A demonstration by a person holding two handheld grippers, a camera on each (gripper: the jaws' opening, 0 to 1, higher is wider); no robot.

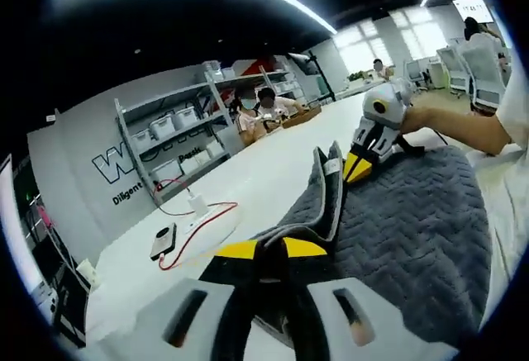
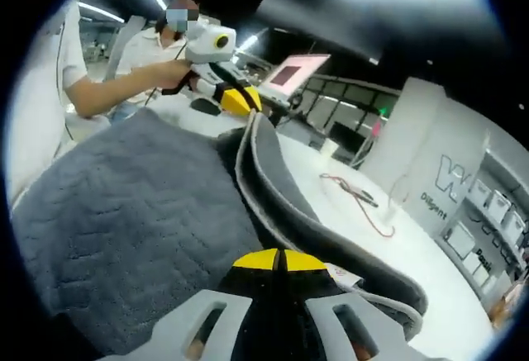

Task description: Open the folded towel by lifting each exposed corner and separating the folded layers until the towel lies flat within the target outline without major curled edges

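Note:
A dark grey quilted towel (image 1: 413, 229) lies on a white table (image 1: 264, 171), its far edge lifted into a raised fold. My left gripper (image 1: 271, 249) is shut on one end of that lifted edge (image 1: 318, 212). At the other end the right gripper (image 1: 357, 167) is held in a person's hand, pinching the towel's corner. In the right gripper view the towel (image 2: 132, 212) spreads to the left, its light-trimmed edge (image 2: 281, 187) arching from my right gripper (image 2: 277, 259), shut on it, up to the left gripper (image 2: 240, 101).
A red cable (image 1: 202, 220), a white charger and a phone (image 1: 163, 241) lie on the table beyond the towel. Shelves with white bins (image 1: 178, 134) stand behind, with seated people (image 1: 256, 109) at the far end. A pink-lidded laptop (image 2: 289, 72) sits past the towel.

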